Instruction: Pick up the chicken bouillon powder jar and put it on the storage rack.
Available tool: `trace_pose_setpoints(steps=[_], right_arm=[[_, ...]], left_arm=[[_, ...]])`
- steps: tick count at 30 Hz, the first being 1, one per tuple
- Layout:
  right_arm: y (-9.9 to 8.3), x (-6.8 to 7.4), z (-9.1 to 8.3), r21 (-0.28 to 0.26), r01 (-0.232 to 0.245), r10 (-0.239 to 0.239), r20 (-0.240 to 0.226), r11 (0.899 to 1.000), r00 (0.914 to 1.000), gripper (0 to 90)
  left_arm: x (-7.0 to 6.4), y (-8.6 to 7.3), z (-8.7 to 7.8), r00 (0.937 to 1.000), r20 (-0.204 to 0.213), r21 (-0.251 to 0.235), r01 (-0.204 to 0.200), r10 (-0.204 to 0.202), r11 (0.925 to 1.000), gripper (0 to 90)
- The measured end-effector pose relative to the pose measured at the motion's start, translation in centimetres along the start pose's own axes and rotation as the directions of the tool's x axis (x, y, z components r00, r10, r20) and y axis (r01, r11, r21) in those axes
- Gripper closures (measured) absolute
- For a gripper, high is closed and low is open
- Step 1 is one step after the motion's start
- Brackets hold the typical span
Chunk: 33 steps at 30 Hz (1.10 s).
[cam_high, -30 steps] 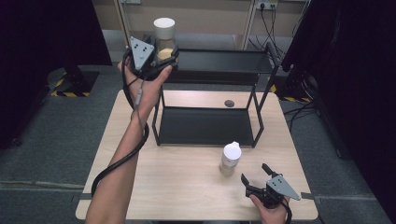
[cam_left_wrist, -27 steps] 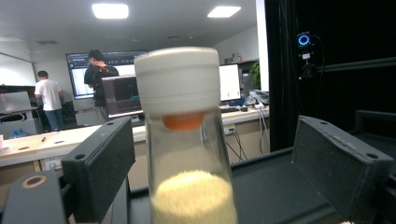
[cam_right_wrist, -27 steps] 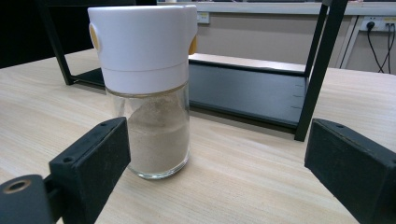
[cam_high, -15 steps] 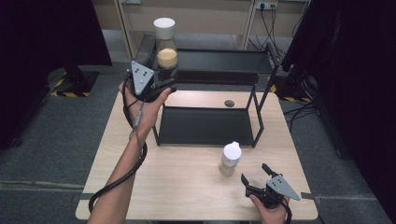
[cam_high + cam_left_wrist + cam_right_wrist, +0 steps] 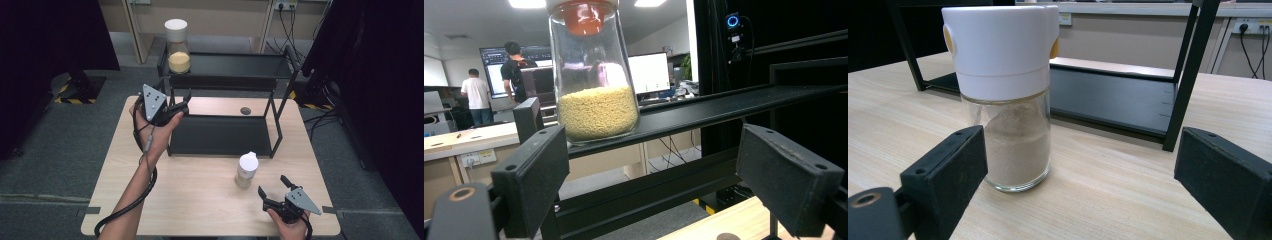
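Note:
A glass jar of yellow grains (image 5: 178, 49) with a white lid stands on the left end of the black rack's top shelf (image 5: 235, 65). My left gripper (image 5: 182, 104) is open, below and in front of that jar (image 5: 594, 75), apart from it, over the table's left part. A small glass shaker of pale powder (image 5: 246, 169) with a white cap stands on the table in front of the rack. My right gripper (image 5: 273, 189) is open just short of the shaker (image 5: 1007, 95), which sits toward its left jaw, untouched.
The black two-tier rack has a lower tray (image 5: 220, 135) resting on the wooden table (image 5: 200, 200). A small dark disc (image 5: 245, 110) lies on the table behind the lower tray. Cables and black stands surround the table; people stand at screens (image 5: 489, 85) far behind.
My left gripper has let go of the grain jar on the top shelf and drawn back and down toward the table's left. The right gripper and the shaker have stayed still.

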State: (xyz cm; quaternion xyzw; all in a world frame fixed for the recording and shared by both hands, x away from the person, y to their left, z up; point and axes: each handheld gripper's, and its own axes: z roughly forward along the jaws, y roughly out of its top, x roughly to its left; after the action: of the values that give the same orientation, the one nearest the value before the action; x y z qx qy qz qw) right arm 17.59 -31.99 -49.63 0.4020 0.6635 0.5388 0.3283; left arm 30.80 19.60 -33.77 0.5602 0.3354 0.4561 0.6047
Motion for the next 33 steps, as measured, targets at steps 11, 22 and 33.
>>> trace_pose_setpoints(steps=[11, 22, 33], right_arm=[[0.0, 0.0, 0.0, 0.0, -0.005, 0.005, 0.0, 1.0, 1.0, 6.9], [0.0, 0.0, 0.0, -0.001, -0.005, 0.005, 0.001, 1.0, 1.0, 6.8], [0.0, 0.0, 0.0, -0.002, -0.004, 0.004, 0.002, 1.0, 1.0, 6.7]], left_arm=[[-0.6, -1.5, -1.4, 1.0, 0.007, 0.009, 0.0, 0.0, 1.0, 13.2], [-1.2, -3.6, -2.9, 0.9998, 0.016, 0.029, 0.01, -0.011, 0.9995, 13.4], [-1.8, -5.5, -4.6, 0.9995, 0.03, 0.056, 0.009, -0.011, 0.9984, 13.4]])
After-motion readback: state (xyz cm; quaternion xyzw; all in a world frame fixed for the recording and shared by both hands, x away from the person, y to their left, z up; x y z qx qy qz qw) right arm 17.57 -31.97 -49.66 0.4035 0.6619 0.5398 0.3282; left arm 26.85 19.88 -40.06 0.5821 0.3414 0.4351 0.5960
